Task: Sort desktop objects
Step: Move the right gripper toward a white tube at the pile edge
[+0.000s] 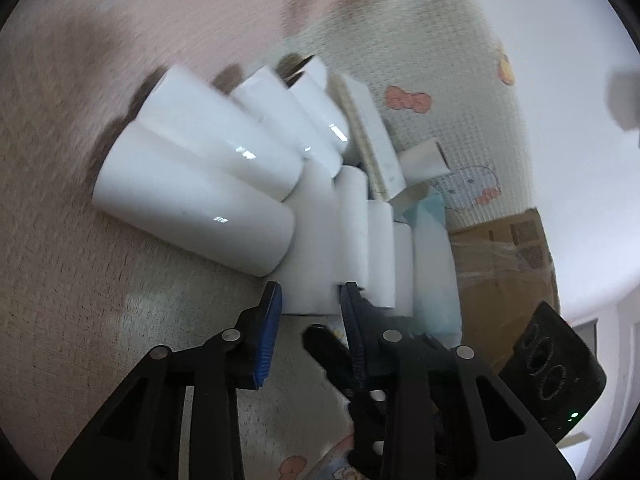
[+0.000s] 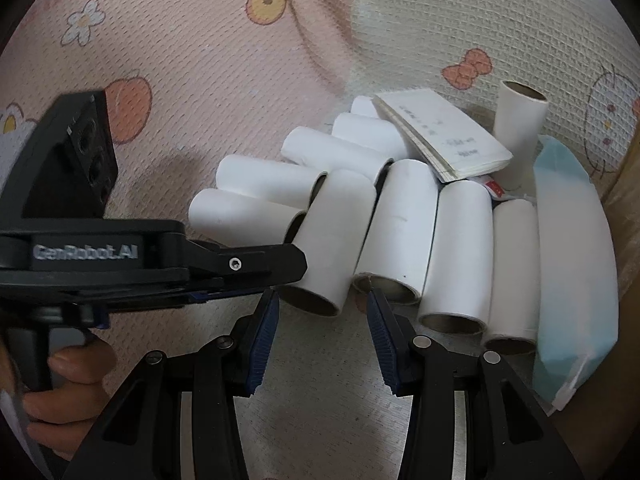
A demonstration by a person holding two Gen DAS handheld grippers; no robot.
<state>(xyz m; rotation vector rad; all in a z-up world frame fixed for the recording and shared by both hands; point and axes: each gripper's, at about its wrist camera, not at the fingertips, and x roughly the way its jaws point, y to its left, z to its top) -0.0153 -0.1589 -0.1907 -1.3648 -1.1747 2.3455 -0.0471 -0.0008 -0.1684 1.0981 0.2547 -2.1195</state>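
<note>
On the patterned mat (image 2: 208, 80) a cluster of white paper rolls (image 2: 400, 200) lies in two rows toward its right side. From the left, the left gripper (image 1: 310, 300) reaches in with its jaws partly spread around the near end of one roll (image 1: 310, 248); whether the pads press it I cannot tell. That roll's long axis runs straight away from the claw, so the left hand is plainly nearer, while the right gripper (image 2: 322, 316) hangs wide open and empty just short of the front row, beside a pale blue packet (image 2: 572, 264) at the far right.

Motion blur smears the white rolls (image 1: 196, 200), and the cardboard box (image 1: 504, 264) shows only partly.
</note>
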